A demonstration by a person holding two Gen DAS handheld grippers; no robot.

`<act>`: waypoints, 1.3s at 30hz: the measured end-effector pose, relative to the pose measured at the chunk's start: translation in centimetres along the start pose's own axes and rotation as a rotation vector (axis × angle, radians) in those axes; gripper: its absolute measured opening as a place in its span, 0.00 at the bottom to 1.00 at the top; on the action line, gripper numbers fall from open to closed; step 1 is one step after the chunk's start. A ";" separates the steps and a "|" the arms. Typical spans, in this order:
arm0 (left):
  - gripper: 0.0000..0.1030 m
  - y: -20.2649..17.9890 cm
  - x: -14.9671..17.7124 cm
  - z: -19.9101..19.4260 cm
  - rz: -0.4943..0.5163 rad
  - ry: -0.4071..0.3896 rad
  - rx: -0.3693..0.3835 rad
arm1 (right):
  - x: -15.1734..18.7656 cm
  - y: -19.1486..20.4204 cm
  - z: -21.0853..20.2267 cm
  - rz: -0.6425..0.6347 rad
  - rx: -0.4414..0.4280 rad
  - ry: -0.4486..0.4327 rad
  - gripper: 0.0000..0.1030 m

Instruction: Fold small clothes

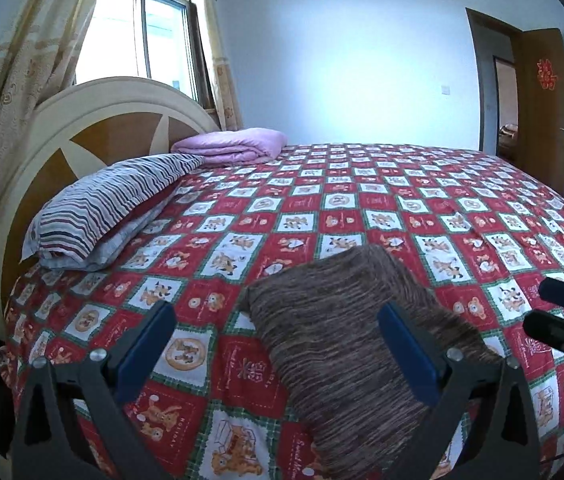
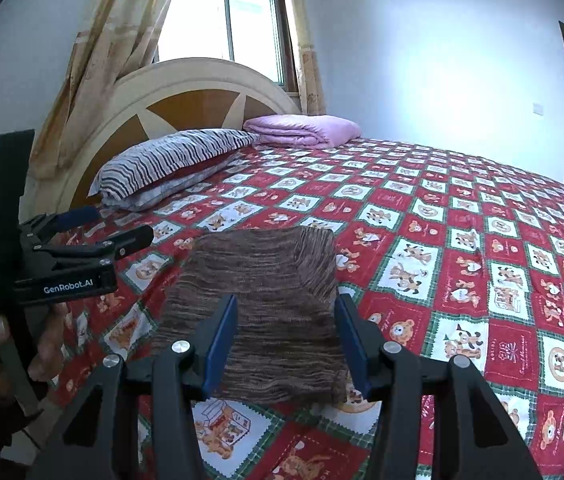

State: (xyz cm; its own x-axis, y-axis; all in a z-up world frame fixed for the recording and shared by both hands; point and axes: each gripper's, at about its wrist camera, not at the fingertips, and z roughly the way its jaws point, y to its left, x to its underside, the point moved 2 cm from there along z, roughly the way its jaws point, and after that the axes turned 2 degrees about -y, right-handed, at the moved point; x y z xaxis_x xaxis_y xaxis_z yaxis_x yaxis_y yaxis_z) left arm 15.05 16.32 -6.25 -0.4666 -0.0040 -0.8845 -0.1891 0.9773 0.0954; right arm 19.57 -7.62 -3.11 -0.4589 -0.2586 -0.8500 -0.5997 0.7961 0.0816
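Bed (image 1: 321,184) bears folded brown garment (image 1: 345,344); both claws (image 1: 278,344) (image 2: 287,332) gape empty; door (image 1: 545,108) only left view.

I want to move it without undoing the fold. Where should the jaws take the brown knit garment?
Probably the near edge of the brown knit garment, from the foot side. It lies flat as a folded rectangle on the bedsheet, that edge nearest the open right gripper.

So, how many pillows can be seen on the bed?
1. The striped pillow lies by the headboard, beside a folded pink blanket. A grey layer shows under it; whether that is a second pillow, I cannot tell.
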 end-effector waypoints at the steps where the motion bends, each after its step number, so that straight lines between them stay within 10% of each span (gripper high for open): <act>1: 1.00 0.0 0.0 0.0 -0.001 0.001 0.001 | 0.0 0.0 0.0 0.001 0.000 0.000 0.50; 39: 1.00 -0.4 0.6 0.1 0.027 0.000 0.006 | 0.4 -0.2 -0.6 0.046 0.012 -0.018 0.51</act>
State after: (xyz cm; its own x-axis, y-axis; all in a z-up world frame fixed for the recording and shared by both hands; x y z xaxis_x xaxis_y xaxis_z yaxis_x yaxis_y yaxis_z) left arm 14.91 15.90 -6.82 -0.4711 0.0223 -0.8818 -0.1711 0.9784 0.1161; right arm 19.14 -8.18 -3.16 -0.4743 -0.2115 -0.8546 -0.5698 0.8137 0.1149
